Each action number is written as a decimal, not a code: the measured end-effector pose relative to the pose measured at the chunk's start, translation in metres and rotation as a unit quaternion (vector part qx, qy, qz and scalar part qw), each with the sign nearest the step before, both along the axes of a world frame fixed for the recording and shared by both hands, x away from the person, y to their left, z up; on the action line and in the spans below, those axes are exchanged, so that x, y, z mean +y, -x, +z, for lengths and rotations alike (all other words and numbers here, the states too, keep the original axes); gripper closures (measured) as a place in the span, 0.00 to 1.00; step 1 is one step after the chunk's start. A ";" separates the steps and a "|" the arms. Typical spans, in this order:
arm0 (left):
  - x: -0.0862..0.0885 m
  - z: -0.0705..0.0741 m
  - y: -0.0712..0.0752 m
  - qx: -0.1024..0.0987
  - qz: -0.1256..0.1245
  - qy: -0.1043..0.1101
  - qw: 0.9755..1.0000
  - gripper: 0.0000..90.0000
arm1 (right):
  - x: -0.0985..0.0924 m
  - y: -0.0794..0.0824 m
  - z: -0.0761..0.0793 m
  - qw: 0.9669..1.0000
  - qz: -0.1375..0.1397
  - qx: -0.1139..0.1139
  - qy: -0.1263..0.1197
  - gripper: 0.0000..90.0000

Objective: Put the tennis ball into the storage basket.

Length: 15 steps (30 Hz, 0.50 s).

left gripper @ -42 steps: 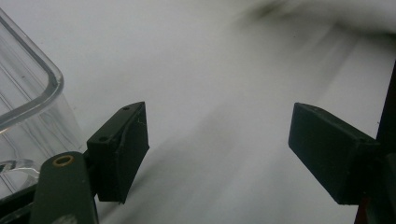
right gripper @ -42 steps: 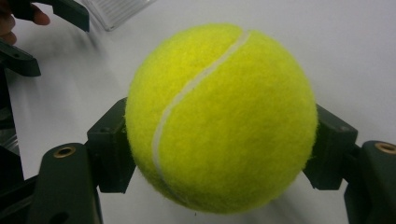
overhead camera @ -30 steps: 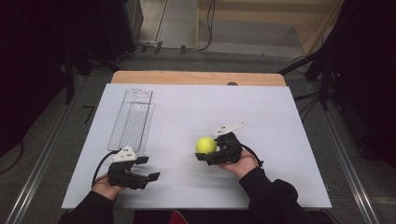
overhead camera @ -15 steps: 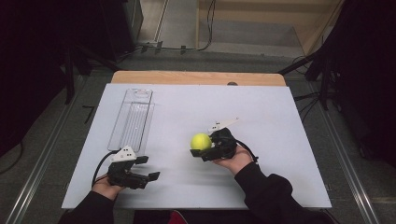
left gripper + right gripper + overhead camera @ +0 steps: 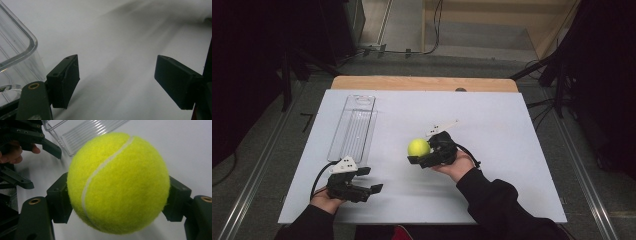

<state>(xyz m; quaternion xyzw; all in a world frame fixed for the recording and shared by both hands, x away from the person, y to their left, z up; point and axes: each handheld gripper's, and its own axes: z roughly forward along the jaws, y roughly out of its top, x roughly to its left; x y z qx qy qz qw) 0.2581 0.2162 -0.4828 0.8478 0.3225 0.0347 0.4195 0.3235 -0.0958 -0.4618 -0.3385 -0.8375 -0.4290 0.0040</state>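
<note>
Two fingers (image 5: 58,202) of the right gripper (image 5: 419,154) pinch the tennis ball (image 5: 117,182).

Tray (image 5: 353,127) left of ball (image 5: 418,147) — on table (image 5: 512,125)

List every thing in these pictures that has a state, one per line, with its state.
tennis ball: clamped between the right gripper's jaws, off the table.
right gripper: shut on the tennis ball.
left gripper: open, jaws wide apart, nothing between them, near the table's front edge.
clear tray: upright on the table, open top, empty.
table: white top, bears the tray.
</note>
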 end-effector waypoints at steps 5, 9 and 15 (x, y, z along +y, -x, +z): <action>0.001 0.000 0.000 0.000 0.002 -0.002 1.000 0.23 | 0.009 -0.002 0.001 1.000 0.008 0.010 -0.011 0.26; 0.001 0.000 0.000 0.000 0.002 -0.002 1.000 0.23 | 0.017 -0.003 0.004 1.000 0.014 0.001 -0.005 0.26; 0.001 0.000 0.000 -0.001 0.003 -0.001 1.000 0.23 | 0.027 -0.008 0.005 1.000 0.020 -0.002 -0.002 0.26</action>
